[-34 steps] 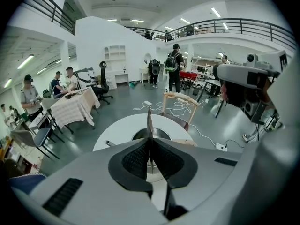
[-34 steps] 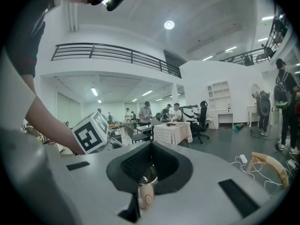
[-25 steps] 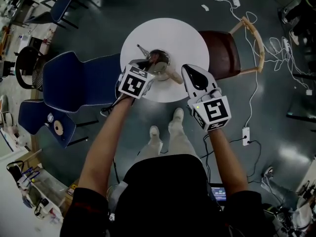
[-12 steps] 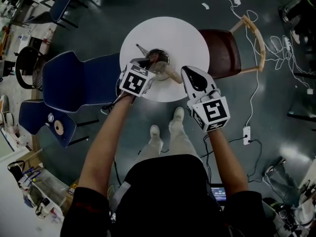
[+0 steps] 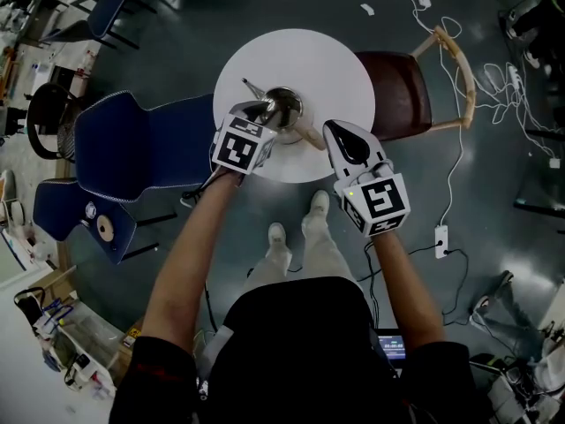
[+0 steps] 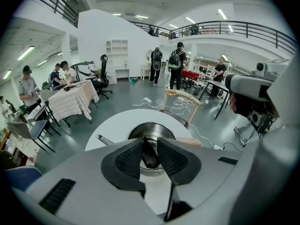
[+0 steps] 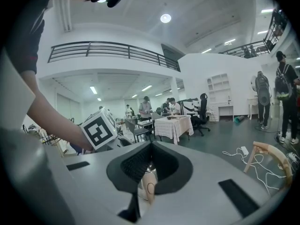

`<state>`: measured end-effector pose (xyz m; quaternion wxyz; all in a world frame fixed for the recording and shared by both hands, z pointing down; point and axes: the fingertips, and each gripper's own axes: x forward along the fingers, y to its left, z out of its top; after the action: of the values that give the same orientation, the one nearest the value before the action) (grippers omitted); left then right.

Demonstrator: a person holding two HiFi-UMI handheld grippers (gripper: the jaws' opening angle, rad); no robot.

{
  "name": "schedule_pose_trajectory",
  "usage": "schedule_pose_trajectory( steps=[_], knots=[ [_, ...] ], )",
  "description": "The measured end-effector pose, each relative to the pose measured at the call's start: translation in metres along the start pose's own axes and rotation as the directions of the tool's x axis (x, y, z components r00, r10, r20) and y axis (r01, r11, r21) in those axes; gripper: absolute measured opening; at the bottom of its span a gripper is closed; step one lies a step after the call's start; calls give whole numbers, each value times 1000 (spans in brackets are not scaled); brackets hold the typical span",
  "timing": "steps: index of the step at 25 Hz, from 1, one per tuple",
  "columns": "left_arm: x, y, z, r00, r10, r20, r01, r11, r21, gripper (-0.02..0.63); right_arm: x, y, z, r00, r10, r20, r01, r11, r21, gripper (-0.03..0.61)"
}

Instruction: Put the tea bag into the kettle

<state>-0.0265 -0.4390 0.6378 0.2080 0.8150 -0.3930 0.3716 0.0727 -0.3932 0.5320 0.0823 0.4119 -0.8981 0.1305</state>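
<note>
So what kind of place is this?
Probably a big open workshop or lab hall: a railed balcony runs overhead, people sit around a cloth-covered table, and cables trail across the floor.

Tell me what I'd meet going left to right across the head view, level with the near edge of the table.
blue chair → left gripper → right gripper → power strip on the floor
</note>
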Motion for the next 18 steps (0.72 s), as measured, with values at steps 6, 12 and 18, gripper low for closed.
schedule_pose_trajectory(
  steps=[6,12,18],
  knots=[
    [0,1,3,1000,3,3,-3,1000,4,98,1,0,-2,1000,-2,-6,2,1000,-2,17],
    [2,1,6,1000,2,10,-2,1000,8,80,1,-4,-4,1000,-4,-12,4,1000,-1,17],
    [-1,4,7,1000,8,12,-8,1000,15,43,5,-3,-3,1000,-6,-16,6,1000,-3,17]
  ],
)
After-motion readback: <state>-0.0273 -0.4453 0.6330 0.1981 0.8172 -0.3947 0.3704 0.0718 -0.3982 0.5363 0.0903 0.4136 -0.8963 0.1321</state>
